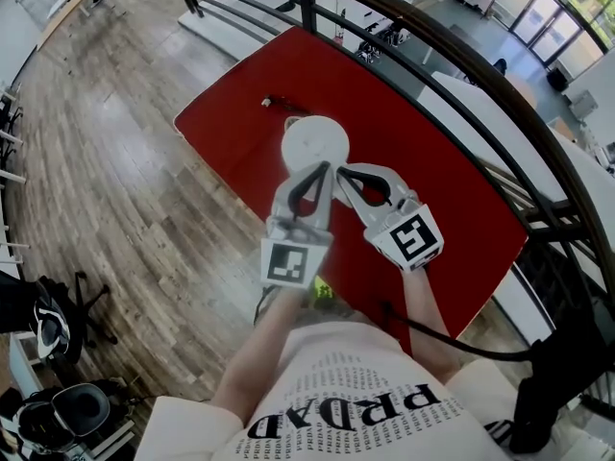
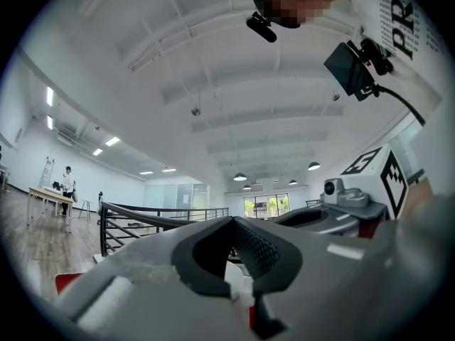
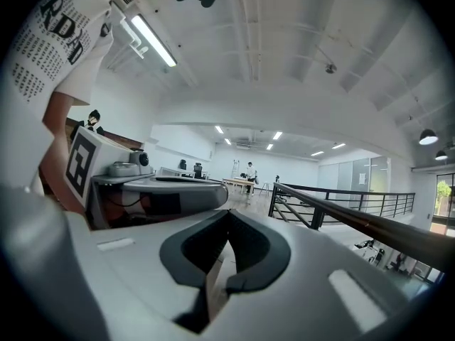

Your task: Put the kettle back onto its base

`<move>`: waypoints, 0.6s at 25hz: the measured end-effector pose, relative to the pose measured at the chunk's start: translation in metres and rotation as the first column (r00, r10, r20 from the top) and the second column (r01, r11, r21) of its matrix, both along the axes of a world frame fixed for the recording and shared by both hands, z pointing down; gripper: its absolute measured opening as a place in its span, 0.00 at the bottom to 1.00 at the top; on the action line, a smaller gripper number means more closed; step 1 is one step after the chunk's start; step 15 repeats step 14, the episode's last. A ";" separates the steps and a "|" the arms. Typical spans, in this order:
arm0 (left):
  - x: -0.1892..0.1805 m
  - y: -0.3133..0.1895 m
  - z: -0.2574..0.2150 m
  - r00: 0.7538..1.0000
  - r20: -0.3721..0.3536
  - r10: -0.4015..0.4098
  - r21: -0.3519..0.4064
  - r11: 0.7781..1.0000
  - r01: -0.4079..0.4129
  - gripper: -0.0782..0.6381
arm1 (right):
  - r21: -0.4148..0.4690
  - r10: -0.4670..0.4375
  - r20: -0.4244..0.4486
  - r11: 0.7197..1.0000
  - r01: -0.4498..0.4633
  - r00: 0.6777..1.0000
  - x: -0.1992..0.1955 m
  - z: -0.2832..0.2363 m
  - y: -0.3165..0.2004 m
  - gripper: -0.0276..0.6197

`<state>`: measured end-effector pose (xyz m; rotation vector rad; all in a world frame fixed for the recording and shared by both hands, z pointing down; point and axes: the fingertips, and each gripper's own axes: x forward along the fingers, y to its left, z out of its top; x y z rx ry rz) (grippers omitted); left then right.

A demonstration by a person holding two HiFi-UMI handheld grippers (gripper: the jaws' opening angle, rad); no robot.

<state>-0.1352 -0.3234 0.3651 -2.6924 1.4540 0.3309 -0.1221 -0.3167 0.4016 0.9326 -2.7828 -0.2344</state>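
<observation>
The grey left gripper (image 1: 324, 167) and right gripper (image 1: 338, 171) hover side by side, jaws of both pressed together, empty. Beneath their tips, a round white kettle (image 1: 312, 140) stands on a red rectangular table (image 1: 423, 190).

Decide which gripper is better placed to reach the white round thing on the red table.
Left, narrowly: the left gripper points at the white round thing; the right gripper ends just off its edge. Both are shut, empty.
</observation>
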 end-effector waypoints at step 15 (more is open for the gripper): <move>0.003 -0.003 0.002 1.000 -0.002 0.009 -0.012 1.000 -0.009 0.10 | -0.019 0.010 -0.006 1.000 -0.010 1.000 0.000 0.004 -0.002 0.05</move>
